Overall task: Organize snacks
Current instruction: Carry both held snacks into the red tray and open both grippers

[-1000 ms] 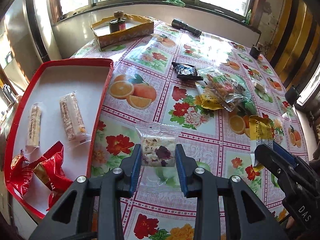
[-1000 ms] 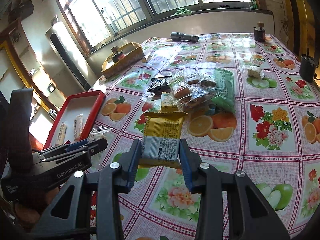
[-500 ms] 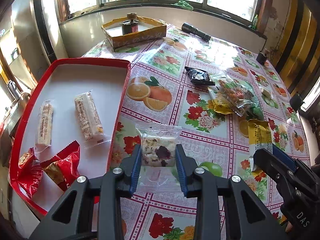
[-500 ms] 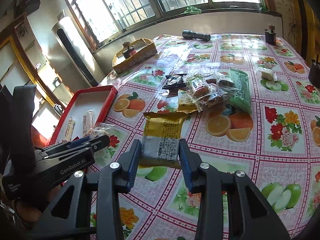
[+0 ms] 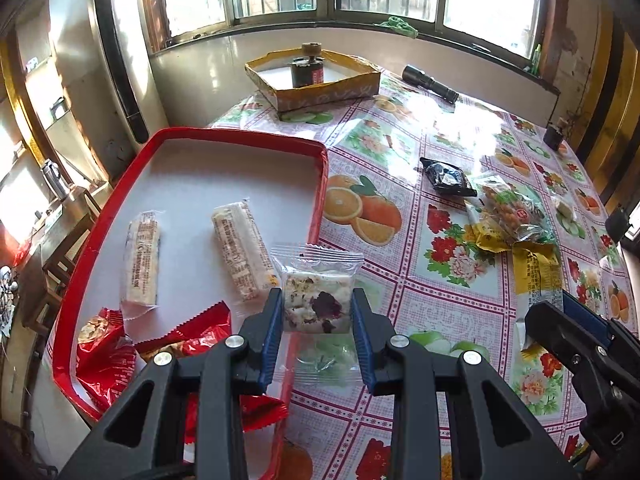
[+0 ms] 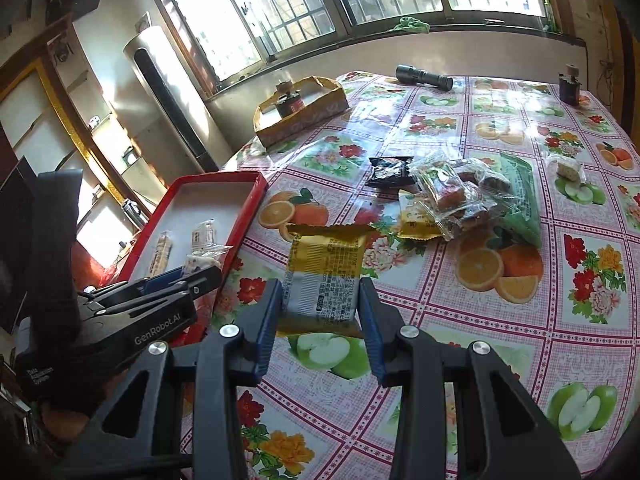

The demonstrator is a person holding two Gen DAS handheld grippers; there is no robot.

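My left gripper [image 5: 316, 312] is shut on a clear packet of white nougat with a dark red flower bit [image 5: 316, 304], held above the right rim of the red tray [image 5: 320, 184]. Inside the tray lie two white bars [image 5: 240, 252] and red packets [image 5: 108, 356]. My right gripper [image 6: 320, 300] is shut on a yellow and white snack packet [image 6: 324, 276], held over the flowered tablecloth to the right of the tray [image 6: 248, 216]. The left gripper [image 6: 188, 276] with its packet also shows at the left of the right wrist view.
A pile of loose snacks [image 6: 460, 196] lies mid-table: a black packet [image 5: 446, 176], clear packets, a green one [image 6: 520, 196]. A small nougat packet [image 6: 568, 168] lies far right. A yellow cardboard box with a jar [image 5: 312, 76], a torch [image 5: 430, 84] and a small dark bottle [image 6: 570, 86] stand at the back.
Both grippers have moved left toward the red tray with their packets still gripped. The tray fills more of both views; the nougat packet now hangs over the tray's right rim.
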